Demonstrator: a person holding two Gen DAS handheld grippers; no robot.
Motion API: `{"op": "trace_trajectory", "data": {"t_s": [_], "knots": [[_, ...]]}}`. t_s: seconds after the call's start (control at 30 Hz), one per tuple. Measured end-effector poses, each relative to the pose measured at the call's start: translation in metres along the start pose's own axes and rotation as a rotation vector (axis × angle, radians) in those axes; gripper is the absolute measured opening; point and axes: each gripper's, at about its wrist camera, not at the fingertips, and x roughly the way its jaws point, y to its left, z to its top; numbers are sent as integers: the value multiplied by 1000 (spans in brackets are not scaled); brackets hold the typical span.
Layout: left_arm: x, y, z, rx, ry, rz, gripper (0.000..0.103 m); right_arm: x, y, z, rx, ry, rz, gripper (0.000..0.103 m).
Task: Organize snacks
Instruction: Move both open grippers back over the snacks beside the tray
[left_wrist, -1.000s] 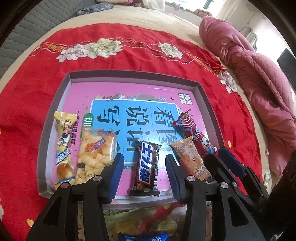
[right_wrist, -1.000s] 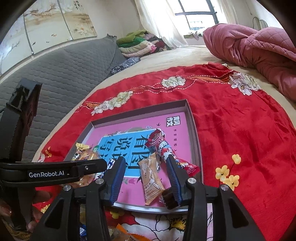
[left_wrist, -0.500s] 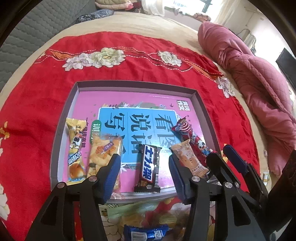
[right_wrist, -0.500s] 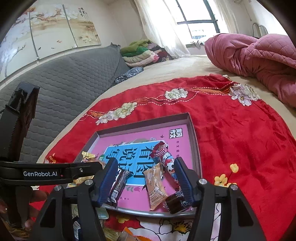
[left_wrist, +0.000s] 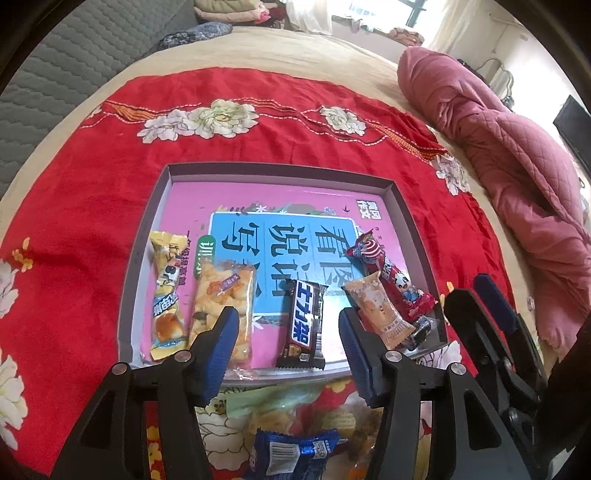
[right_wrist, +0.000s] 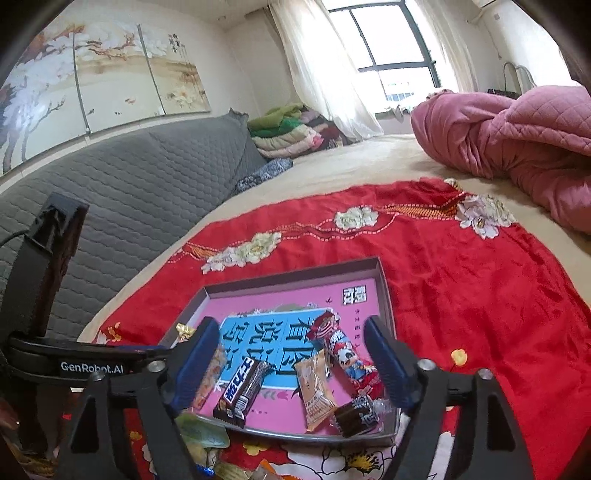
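The shallow tray (left_wrist: 147, 258) lies on a red flowered cloth (left_wrist: 92, 184) on the bed. Along its six o'clock edge lie the snacks: a yellow packet (left_wrist: 166, 295), a cracker bag (left_wrist: 225, 295), a dark chocolate bar (left_wrist: 304, 328), a tan packet (left_wrist: 380, 314) and a red wrapper (left_wrist: 391, 280). The left claw (left_wrist: 284, 343) hangs apart and empty. The right claw (right_wrist: 291, 358) has just been opening, wide apart, gripping nothing.

Pink tray (left_wrist: 413, 236) on red floral cloth (left_wrist: 92, 206)
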Motion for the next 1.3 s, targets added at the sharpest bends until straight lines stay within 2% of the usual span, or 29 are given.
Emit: {"op": "trace_trajectory", "data": {"t_s": [0.23, 0.37, 0.57, 1.0, 1.3], "knots": [[-8, -7, -5, 25, -4, -6, 58, -8, -1, 4, 0, -28, -10, 88], [-13, -9, -8, 24, -4, -29, 58, -14, 0, 5, -16, -38, -14, 95], [-19, -11, -10, 35, -17, -34, 59, -26, 5, 2, -63, -52, -47, 96], [-41, 0, -17, 22, -42, -42, 59, -62, 8, 6, -82, -121, -50, 98], [-48, 7, -31, 37, -39, -51, 59, -72, 16, 3, -53, -105, -55, 99]]}}
